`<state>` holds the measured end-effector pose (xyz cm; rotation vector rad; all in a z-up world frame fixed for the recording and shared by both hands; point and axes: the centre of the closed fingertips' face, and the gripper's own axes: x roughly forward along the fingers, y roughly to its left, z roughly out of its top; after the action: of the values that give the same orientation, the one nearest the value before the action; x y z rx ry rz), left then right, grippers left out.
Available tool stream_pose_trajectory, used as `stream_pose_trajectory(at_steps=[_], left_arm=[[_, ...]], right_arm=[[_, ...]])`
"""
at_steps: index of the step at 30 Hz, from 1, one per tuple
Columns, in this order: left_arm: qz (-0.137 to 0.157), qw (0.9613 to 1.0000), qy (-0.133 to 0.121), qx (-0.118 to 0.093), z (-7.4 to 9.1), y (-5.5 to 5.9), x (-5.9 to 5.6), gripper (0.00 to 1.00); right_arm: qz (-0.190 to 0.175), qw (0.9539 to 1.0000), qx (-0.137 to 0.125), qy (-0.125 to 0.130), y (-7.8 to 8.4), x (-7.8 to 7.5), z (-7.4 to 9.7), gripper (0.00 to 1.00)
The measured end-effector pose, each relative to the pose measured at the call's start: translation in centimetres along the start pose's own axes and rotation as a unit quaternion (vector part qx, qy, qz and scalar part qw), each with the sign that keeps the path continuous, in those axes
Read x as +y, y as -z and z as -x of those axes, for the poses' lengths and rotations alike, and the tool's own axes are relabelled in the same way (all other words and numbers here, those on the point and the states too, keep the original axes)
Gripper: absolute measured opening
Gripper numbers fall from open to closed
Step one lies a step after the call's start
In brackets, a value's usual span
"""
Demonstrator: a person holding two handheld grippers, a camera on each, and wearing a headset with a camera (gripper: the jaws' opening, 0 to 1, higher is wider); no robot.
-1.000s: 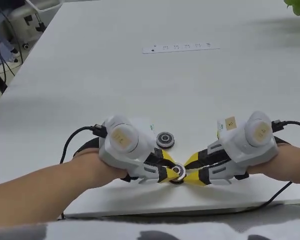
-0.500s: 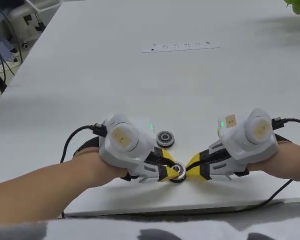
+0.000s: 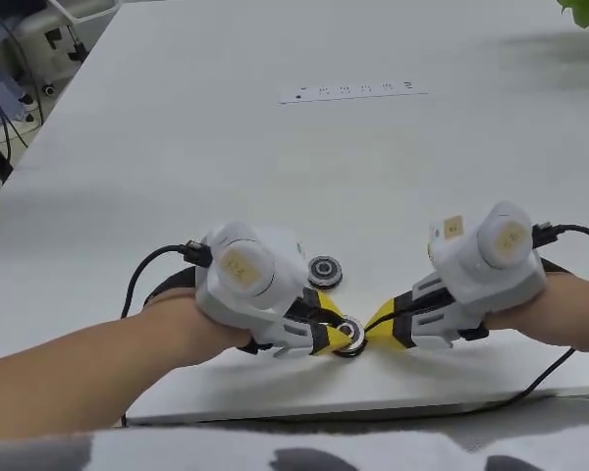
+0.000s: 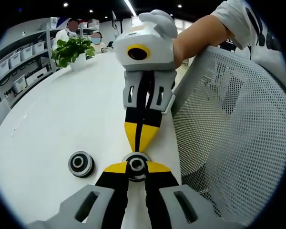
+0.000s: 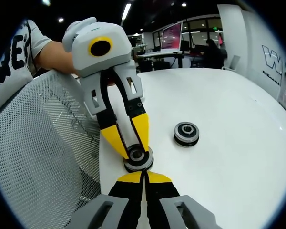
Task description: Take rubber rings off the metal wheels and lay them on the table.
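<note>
- The left gripper [image 3: 332, 334] lies low over the near edge of the white desk [image 3: 275, 167], pointing inward to the right. The hand behind it rests by the desk's edge.
- In the left gripper view, its yellow-tipped jaws sit on either side of a metal wheel [image 4: 136, 164] and are clamped on it. The wheel lies flat on the desk.
- The right gripper [image 3: 378, 320] points inward from the other side, so the two grippers meet tip to tip at that wheel [image 3: 349, 335].
- In the right gripper view, the right gripper [image 5: 144, 177] has its jaws pressed together with only a thin line between them. The tips touch the near rim of the wheel [image 5: 138, 157].
- The dark rubber ring [image 5: 132, 166] is on this wheel. I cannot tell whether the right tips have any of it pinched.
- A second wheel [image 3: 324, 271] lies flat on the desk just beyond the grippers, apart from them, with its dark ring around it.
- A white power strip [image 3: 353, 92] lies far back on the desk.
- A grey mesh chair [image 4: 229, 119] stands against the near edge of the desk.
- A green plant [image 4: 74, 47] stands at the far side.
</note>
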<state>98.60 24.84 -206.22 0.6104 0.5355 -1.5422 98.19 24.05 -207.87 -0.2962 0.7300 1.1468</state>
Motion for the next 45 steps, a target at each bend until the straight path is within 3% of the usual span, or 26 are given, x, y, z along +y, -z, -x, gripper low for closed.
stream_pose_trajectory(at_steps=[19,30,45], left_arm=[[-0.001,1.0,-0.001,0.002,0.0,0.0,0.0,0.07],[0.0,1.0,-0.005,0.004,0.0,0.0,0.0,0.07],[-0.001,1.0,-0.007,0.006,0.0,-0.1,0.0,0.07]], right_arm=[[-0.049,0.9988,-0.008,-0.003,0.0,-0.2,0.2,0.0],[-0.1,0.9944,-0.034,0.003,-0.8,-0.7,0.5,0.0],[-0.114,0.9924,-0.045,-0.005,-1.7,0.0,0.6,0.0]])
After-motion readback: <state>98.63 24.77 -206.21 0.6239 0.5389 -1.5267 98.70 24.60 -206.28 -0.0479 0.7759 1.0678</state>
